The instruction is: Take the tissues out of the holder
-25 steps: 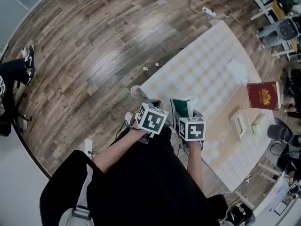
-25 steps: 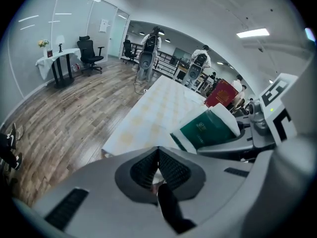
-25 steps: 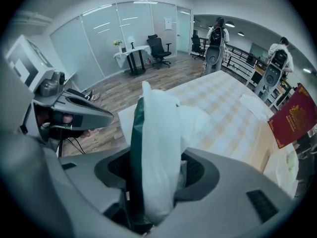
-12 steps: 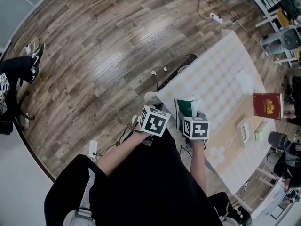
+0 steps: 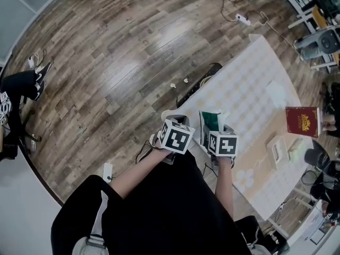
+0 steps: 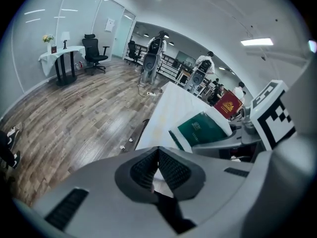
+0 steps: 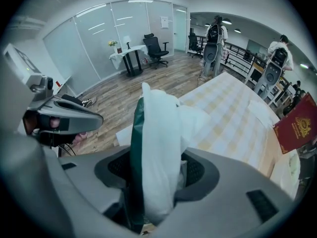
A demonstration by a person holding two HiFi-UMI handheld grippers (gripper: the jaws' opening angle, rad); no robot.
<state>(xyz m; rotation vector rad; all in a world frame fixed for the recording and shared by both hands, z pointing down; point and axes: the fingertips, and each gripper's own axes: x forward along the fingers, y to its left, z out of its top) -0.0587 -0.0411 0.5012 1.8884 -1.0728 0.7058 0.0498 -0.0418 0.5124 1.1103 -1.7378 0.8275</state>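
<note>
Tissue pack [image 7: 159, 128], green and white, is clamped in my right gripper [image 7: 157, 168], bottom hidden; left gripper [image 6: 158, 149] tips touch, contents unclear.

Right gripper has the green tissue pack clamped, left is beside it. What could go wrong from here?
1. The right gripper clamps the soft tissue pack, which sticks out well past the jaws; it could squash or slip.
2. The left gripper is shut, off the loose tissue; reaching in like that may just push the pack.
3. Near the table corner, a drop may hit the floor.
</note>
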